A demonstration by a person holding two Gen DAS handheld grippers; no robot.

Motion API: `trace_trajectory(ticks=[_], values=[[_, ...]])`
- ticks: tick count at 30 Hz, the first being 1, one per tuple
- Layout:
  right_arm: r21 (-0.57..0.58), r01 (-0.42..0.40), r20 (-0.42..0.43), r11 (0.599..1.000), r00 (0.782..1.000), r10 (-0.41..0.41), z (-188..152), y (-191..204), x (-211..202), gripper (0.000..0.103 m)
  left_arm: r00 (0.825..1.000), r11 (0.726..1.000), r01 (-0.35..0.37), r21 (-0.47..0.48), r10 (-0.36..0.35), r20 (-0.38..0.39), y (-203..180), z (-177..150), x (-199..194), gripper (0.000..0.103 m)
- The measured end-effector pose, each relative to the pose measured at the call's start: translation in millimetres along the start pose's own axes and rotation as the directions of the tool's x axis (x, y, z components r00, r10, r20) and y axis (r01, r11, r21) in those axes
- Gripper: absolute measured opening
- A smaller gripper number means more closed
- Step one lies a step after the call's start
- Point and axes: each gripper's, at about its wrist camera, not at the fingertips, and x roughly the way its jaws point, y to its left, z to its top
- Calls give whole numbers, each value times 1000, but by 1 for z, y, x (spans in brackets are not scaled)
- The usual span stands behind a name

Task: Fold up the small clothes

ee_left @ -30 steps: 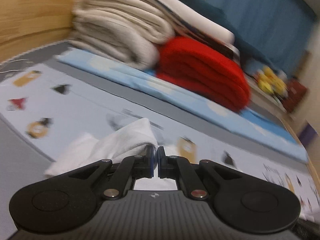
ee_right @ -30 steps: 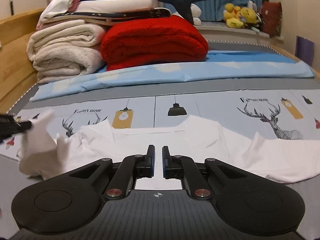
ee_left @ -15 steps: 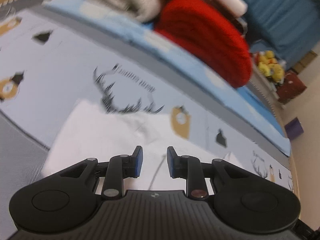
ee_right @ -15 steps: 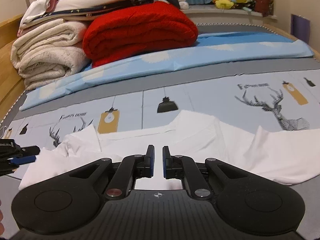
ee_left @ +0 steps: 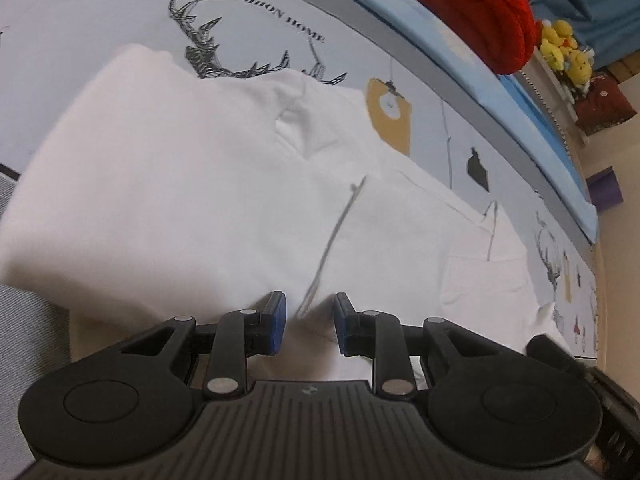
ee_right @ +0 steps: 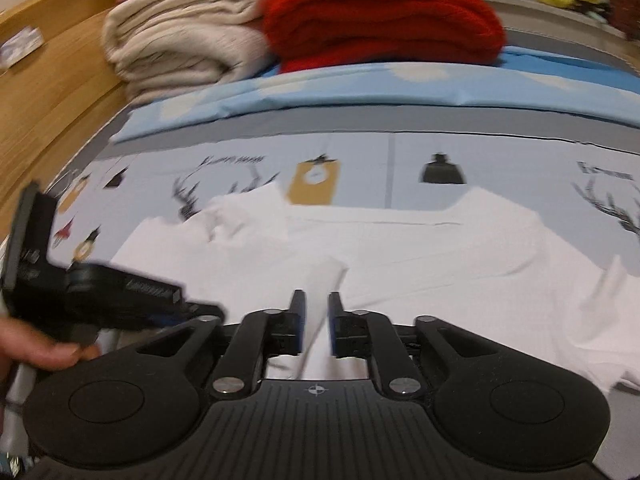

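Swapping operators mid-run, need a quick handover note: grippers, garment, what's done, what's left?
Left gripper: open, empty, low over the near edge of the white shirt.
Right gripper: slightly open, shirt cloth between the fingers, not clamped.
Shirt lies spread on the printed bedsheet; its left sleeve side looks folded inward.
Left: right side and final folds.
Red blanket and beige blankets are stacked behind.

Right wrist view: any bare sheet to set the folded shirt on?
Yes: the printed sheet between the white shirt's far edge and the blue cover is bare. Behind, the beige blankets and red blanket crowd it. The left gripper blocks the near-left.
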Motion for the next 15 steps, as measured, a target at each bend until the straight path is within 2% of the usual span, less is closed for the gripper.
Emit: trace_trajectory(ticks=[1,3,6,8,10,12,15], values=[[-17,-10,-6,1000,1000,10,-1,3,0,25,1000,1000,13,11,-13,2,-2,0,0,8],[-55,-22,-12,998,1000,21,-4,9,1,29,998,998,45,49,-47,30,-10,-2,-8,6],[-136,-27,-15,990,1000,25,-11,20,1,36,983,982,163,98,-170,68,-25,1,-30,5],[-190,-16,-5,982,1000,15,-15,27,0,38,954,950,275,145,-289,84,-39,2,-47,5],[-230,4,6,973,1000,-2,-19,32,0,40,925,915,349,201,-371,81,-52,0,-61,5],[-264,28,14,964,1000,-25,-22,37,0,40,900,877,407,257,-433,52,-66,-6,-67,5],[-281,79,36,957,997,-72,-24,38,0,40,883,834,445,327,-470,-3,-80,-17,-68,5]])
